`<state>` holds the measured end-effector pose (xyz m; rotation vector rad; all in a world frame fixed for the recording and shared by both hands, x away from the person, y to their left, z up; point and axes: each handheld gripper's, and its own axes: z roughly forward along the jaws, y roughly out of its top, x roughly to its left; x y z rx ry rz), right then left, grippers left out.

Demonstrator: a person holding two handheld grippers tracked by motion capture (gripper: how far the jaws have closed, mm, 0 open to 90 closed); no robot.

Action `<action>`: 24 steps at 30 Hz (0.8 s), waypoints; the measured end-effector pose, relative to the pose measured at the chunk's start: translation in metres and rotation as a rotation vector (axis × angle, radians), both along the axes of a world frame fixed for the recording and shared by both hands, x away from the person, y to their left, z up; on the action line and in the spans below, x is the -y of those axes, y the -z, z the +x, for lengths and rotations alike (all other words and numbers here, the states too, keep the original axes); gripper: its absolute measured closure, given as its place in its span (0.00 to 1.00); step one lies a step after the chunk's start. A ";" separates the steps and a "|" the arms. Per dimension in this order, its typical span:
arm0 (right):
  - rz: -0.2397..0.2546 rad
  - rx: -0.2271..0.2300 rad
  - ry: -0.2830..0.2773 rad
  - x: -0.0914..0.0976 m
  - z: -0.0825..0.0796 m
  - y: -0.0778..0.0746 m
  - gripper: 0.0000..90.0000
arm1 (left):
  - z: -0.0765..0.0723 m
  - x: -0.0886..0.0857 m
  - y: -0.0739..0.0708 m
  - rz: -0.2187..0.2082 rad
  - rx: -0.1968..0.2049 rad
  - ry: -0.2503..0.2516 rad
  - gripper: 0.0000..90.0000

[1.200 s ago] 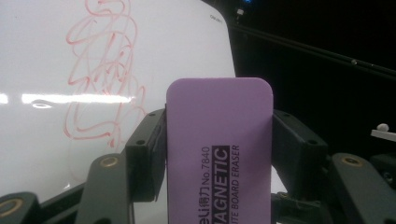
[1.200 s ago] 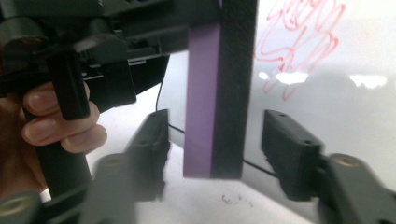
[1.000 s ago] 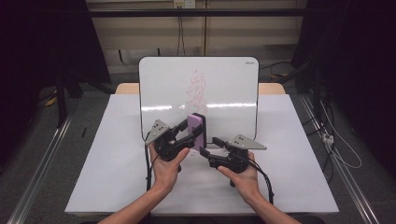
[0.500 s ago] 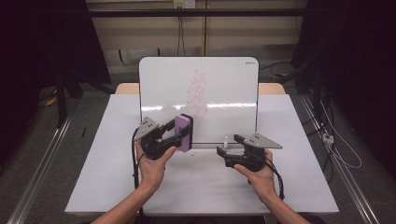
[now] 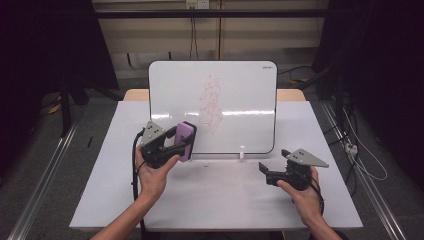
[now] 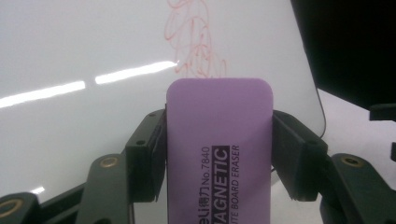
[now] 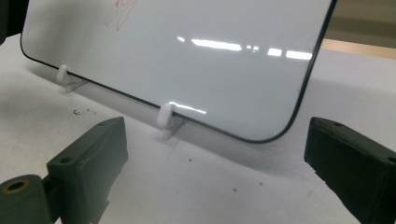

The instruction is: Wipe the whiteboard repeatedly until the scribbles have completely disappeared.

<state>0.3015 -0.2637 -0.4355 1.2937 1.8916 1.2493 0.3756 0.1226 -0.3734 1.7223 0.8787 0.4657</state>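
Observation:
A whiteboard (image 5: 240,110) stands upright on white clips at the back of the table, with a red scribble (image 5: 211,102) near its middle. My left gripper (image 5: 186,141) is shut on a purple magnetic board eraser (image 5: 185,141), held in front of the board's lower left part, left of the scribble. In the left gripper view the eraser (image 6: 219,149) sits squeezed between both black jaws, with the scribble (image 6: 196,42) just above it. My right gripper (image 5: 265,172) rests low at the table's right; its jaws have just been opening and stand wide apart with nothing between them (image 7: 215,172).
The white table (image 5: 220,195) has small red and dark specks on it in front of the board. A white clip (image 7: 165,116) holds the board's lower edge. Cables trail on the floor to the right (image 5: 360,150).
My left gripper carried the eraser leftwards and slightly up. My right gripper slid away to the right and its jaws spread wider.

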 end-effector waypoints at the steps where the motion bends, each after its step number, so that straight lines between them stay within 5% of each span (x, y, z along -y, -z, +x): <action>1: 0.011 -0.008 0.002 0.002 -0.002 0.000 0.06 | 0.000 -0.001 0.000 0.006 0.003 -0.006 0.46; 16: 0.013 0.011 0.035 0.015 -0.011 0.002 0.05 | 0.010 0.000 -0.020 0.155 0.088 -0.026 0.46; 24: 0.003 0.016 -0.002 0.013 -0.015 0.003 0.05 | 0.018 0.020 -0.028 0.287 0.167 -0.028 0.46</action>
